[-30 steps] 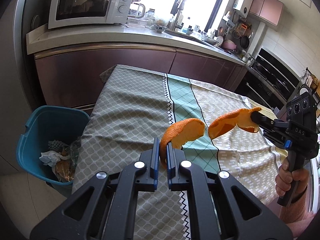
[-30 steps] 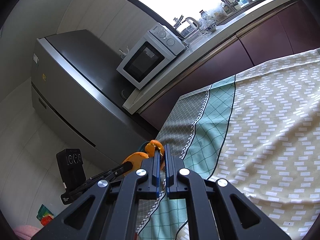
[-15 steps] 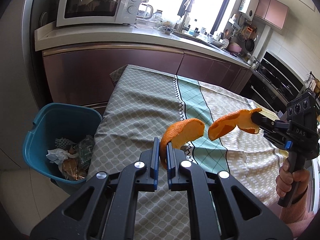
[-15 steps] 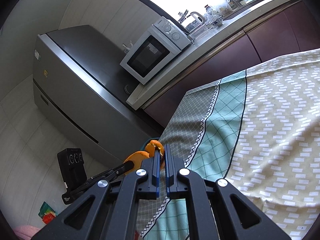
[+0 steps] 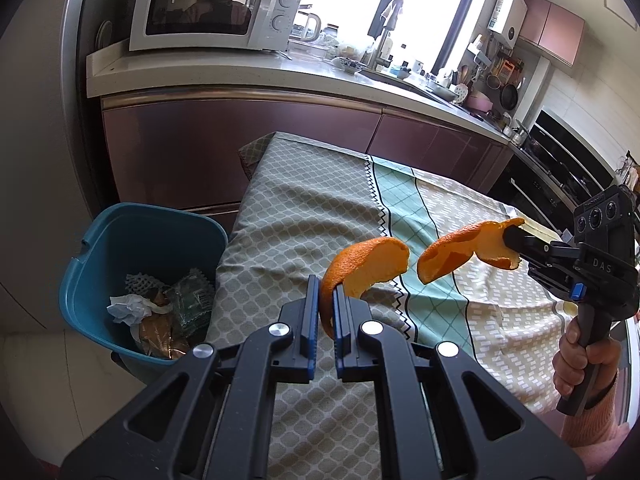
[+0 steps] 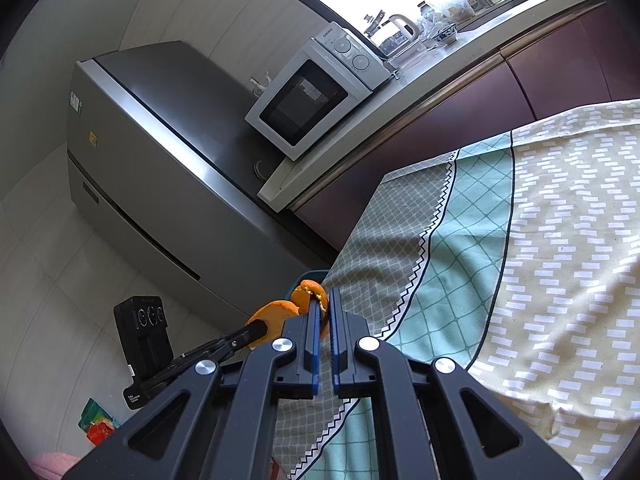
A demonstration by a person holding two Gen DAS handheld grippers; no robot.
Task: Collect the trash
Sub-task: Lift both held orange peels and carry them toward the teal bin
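In the left wrist view my left gripper (image 5: 326, 294) is shut on a curved piece of orange peel (image 5: 368, 266), held above the left part of the table. To its right my right gripper (image 5: 512, 240), with a hand on its grip, is shut on a second orange peel (image 5: 456, 252). The right wrist view shows the right gripper (image 6: 324, 306) clamped on its peel (image 6: 308, 292), with the left gripper (image 6: 256, 326) and its peel (image 6: 276, 312) just to the left. A blue trash bin (image 5: 160, 210) stands on the floor left of the table, partly filled with wrappers and paper.
The table wears a patterned cloth (image 5: 312, 200) in grey, green and cream. Behind it runs a counter with maroon cabinets (image 5: 240, 140) and a white microwave (image 5: 216, 4). A grey fridge (image 6: 168, 152) stands at the left. The floor around the bin is tiled.
Both grippers have drifted left over the table, each still holding its peel. In the left wrist view the bin has slid right, closer to the left gripper.
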